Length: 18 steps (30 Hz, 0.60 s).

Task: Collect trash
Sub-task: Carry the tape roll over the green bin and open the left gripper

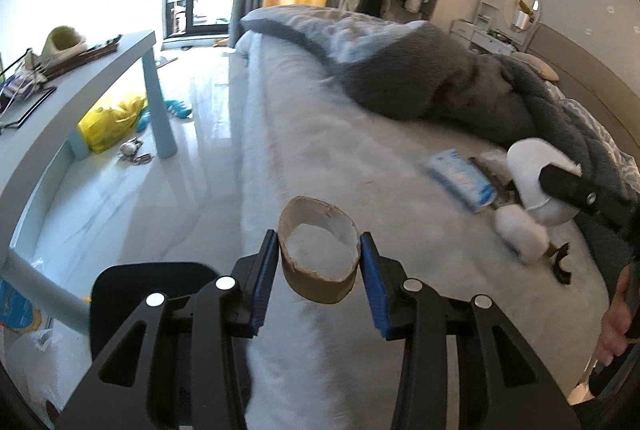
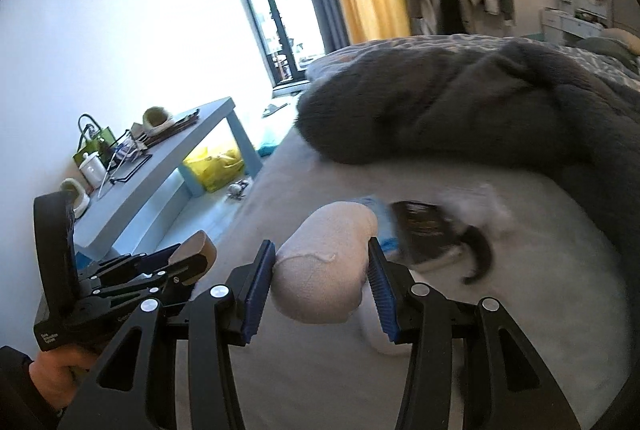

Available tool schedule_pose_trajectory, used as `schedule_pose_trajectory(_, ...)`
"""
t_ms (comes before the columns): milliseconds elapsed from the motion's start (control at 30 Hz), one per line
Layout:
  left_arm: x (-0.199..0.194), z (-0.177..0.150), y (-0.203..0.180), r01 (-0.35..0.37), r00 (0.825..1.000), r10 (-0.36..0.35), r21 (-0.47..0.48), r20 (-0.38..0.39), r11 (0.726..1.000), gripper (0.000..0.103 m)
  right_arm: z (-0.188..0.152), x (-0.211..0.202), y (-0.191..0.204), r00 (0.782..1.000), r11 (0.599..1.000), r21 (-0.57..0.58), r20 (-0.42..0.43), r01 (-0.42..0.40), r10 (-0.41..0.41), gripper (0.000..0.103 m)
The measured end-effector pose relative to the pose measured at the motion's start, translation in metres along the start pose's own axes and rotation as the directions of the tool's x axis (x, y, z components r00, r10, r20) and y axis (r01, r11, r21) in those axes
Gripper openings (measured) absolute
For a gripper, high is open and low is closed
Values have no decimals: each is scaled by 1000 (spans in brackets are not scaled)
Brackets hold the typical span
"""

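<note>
While hovering over the bed point(image 1: 320, 158), both grippers are holding trash.
Left gripper point(image 1: 319, 262) fingers are pinching a cardboard roll point(image 1: 318, 254); right gripper point(image 2: 322, 270) fingers are clamping a white wad point(image 2: 320, 270); blue packet point(image 1: 460, 180) and grey blanket point(image 2: 460, 102) are lying near.

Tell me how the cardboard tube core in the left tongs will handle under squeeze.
The cardboard tube core looks thin-walled and already ovalled between the left tongs, so it probably crushes easily. Hollow, so likely very light. Set on its side, it would probably roll.
</note>
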State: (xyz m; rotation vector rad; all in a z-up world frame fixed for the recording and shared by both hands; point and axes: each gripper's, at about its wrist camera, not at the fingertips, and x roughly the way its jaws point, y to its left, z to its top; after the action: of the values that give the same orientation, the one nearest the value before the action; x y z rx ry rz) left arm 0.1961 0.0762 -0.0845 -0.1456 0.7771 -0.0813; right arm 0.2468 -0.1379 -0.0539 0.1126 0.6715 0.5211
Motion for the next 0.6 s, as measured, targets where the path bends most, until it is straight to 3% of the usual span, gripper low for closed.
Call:
schedule_pose_trajectory(433, 0, -24, 77, -96, 992, 91, -52, -83, 994, 44, 5, 48, 86, 990, 989, -80, -70, -128, 122, 47)
schedule_pose_trajectory(600, 8, -37, 107, -127, 980, 113, -76, -164, 989, 44, 4, 68, 119, 981, 979, -99, -102, -178, 168, 47)
